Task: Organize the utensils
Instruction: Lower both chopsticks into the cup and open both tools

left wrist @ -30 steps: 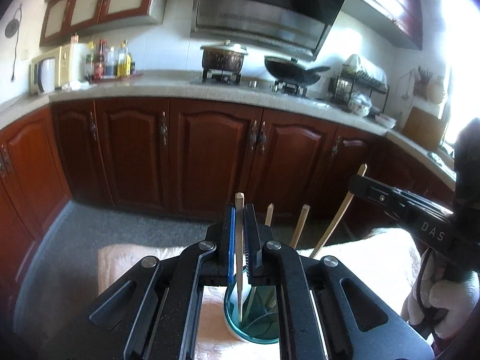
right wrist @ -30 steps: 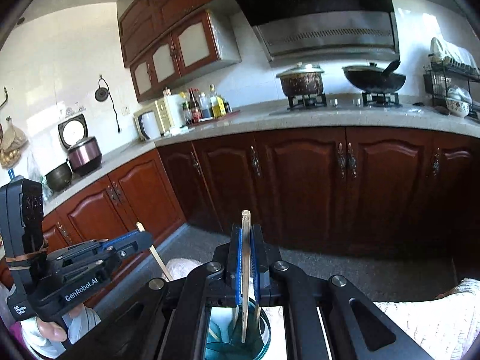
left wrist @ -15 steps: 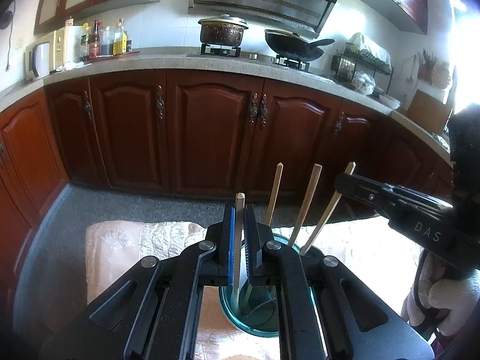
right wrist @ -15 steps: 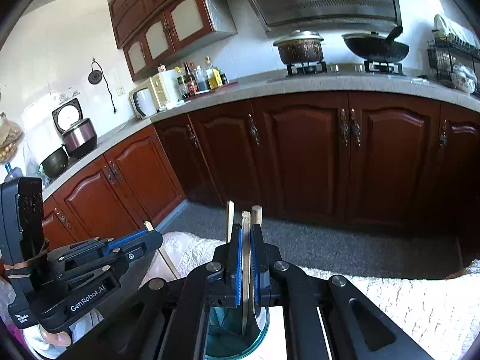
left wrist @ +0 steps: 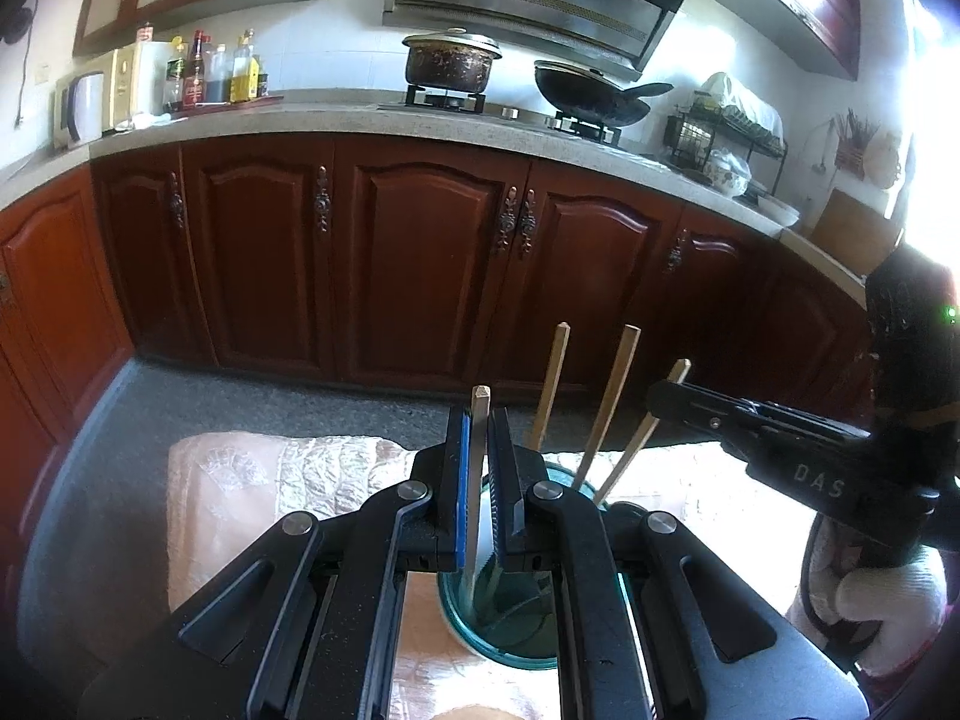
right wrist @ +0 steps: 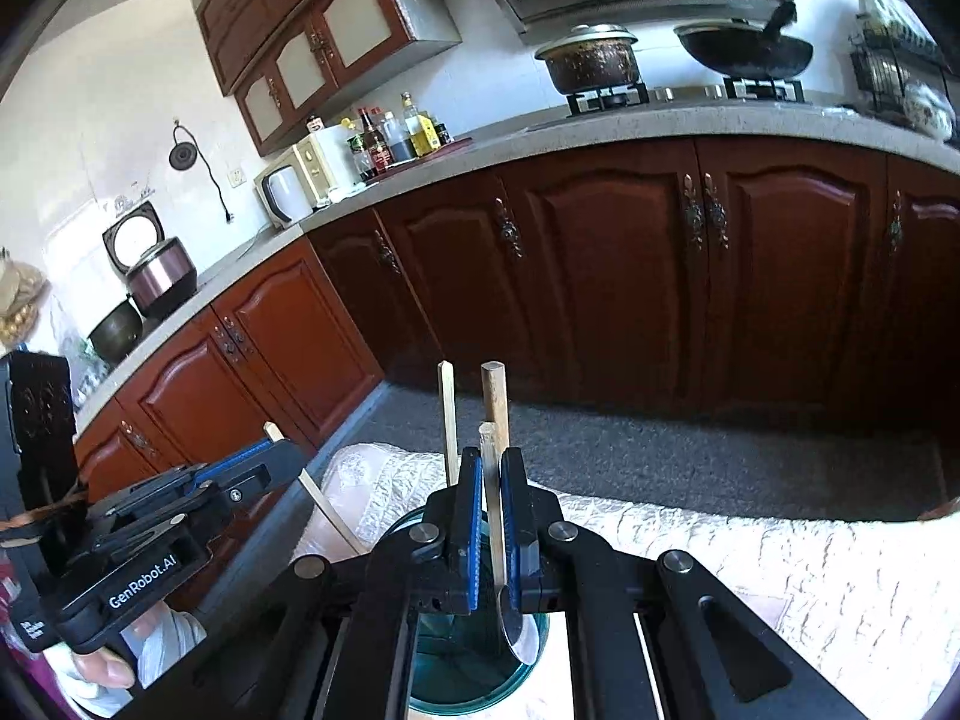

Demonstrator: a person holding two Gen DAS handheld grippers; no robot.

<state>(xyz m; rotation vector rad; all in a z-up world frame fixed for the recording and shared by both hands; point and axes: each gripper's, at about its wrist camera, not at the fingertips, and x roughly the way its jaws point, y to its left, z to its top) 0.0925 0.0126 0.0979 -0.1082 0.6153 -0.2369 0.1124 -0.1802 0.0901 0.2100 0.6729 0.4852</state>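
A teal glass cup (left wrist: 510,630) stands on a cloth-covered table (left wrist: 240,492), right below both grippers. My left gripper (left wrist: 477,480) is shut on a wooden-handled utensil (left wrist: 478,420) whose lower end is inside the cup. Two loose wooden chopsticks (left wrist: 612,396) stand in the cup. My right gripper (right wrist: 491,516) is shut on a spoon (right wrist: 493,492) with its metal bowl (right wrist: 517,630) at the cup's rim (right wrist: 480,702). The right gripper also shows in the left wrist view (left wrist: 672,402), holding a stick over the cup. The left gripper shows in the right wrist view (right wrist: 270,462).
Dark wooden kitchen cabinets (left wrist: 420,252) stand across a grey floor (left wrist: 240,402) beyond the table. The counter holds a pot (left wrist: 450,63), a wok (left wrist: 594,99), bottles (left wrist: 210,69) and a dish rack (left wrist: 726,132). A gloved hand (left wrist: 882,606) holds the right gripper.
Both grippers have sunk lower with their utensils going deeper into the cup. The views have tilted down, so more of the table and the standing chopsticks shows.
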